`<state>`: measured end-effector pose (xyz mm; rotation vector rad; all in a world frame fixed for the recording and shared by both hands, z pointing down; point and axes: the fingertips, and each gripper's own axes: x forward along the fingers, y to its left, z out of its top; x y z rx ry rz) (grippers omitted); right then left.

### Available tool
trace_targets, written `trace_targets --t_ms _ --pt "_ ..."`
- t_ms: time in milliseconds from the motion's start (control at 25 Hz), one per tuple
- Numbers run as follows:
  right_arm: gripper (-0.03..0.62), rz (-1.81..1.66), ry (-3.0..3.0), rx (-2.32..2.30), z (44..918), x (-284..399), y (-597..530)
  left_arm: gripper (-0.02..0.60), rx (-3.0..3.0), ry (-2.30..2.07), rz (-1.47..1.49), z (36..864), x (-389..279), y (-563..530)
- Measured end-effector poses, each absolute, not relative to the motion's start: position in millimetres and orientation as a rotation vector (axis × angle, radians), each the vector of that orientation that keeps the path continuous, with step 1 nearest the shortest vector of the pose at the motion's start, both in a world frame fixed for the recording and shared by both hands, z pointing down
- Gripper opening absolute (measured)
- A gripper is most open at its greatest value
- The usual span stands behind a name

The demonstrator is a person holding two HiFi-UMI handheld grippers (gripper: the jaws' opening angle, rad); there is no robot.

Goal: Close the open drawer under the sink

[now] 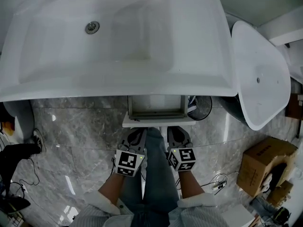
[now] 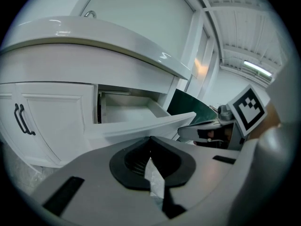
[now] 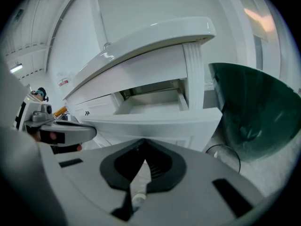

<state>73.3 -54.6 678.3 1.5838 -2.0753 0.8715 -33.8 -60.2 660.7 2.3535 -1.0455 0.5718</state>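
Left tool (image 1: 136, 136) and right tool (image 1: 178, 134) sit side by side at the lower middle of the head view. Each has its jaws pressed together on nothing, as both gripper views confirm. They point at the drawer (image 1: 157, 122), whose white front panel lies just above their tips in that view. Whether either tip touches the panel I cannot tell. The drawer stands pulled out from under the sink (image 1: 118, 86), with its shallow tray bare and open, and it fills the middle of the right gripper view. It looks like a stiff painted box on runners, light when unloaded, so it should slide with a steady shove and needs no grip. Closed tips against the front panel, one to each side of its middle, would likely keep it from skewing, though the glossy face may let them slip. Left of the drawer in the left gripper view is a cabinet door (image 2: 51, 121).
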Motion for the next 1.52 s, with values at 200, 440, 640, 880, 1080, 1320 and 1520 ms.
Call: trace_targets --t_ms 200,440,640,880,1080,1320,1520 --pt "0.009 0.836 -2.063 1.619 675.5 74.1 -56.6 0.015 2.373 -1.025 0.574 659.0 -31.4 -60.8" --pt "0.009 0.77 -2.101 1.639 663.5 74.5 -77.4 0.015 2.374 -1.072 0.523 652.2 -30.5 -81.5" --pt "0.009 0.75 -2.11 1.619 661.0 73.0 -91.1 0.015 2.402 -1.076 0.534 648.9 -30.1 -97.1" --pt "0.009 0.705 -2.132 1.625 658.5 74.1 -107.4 0.015 2.448 -1.067 0.553 645.9 -29.5 -113.2" --pt "0.009 0.683 -2.141 1.619 657.0 74.4 -118.3 0.015 2.472 -1.067 0.568 645.9 -27.0 -123.7" --pt "0.009 0.657 -2.149 1.63 655.2 75.5 -132.8 0.015 2.53 -1.042 0.606 645.9 -22.5 -136.7" --pt "0.009 0.63 -2.153 1.643 656.1 78.3 -149.3 0.015 2.539 -1.051 0.586 645.6 -19.9 -153.5"
